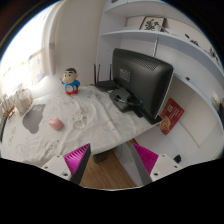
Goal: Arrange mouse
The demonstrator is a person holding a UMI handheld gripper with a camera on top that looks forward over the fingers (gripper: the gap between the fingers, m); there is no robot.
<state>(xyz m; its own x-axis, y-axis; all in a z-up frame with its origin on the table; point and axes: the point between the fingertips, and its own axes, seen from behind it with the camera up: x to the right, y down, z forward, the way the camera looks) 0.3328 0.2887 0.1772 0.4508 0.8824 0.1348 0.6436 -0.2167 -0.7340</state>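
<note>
Gripper is hanging released, nothing between the pink pads, with the desk edge just ahead. Can't really pick out the mouse, maybe the small pink thing well left of the monitor. Figurine stands left of the monitor too.

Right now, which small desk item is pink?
The small object left of the white one; the figurine is blue-red. Gripper open, holding nothing.
</note>
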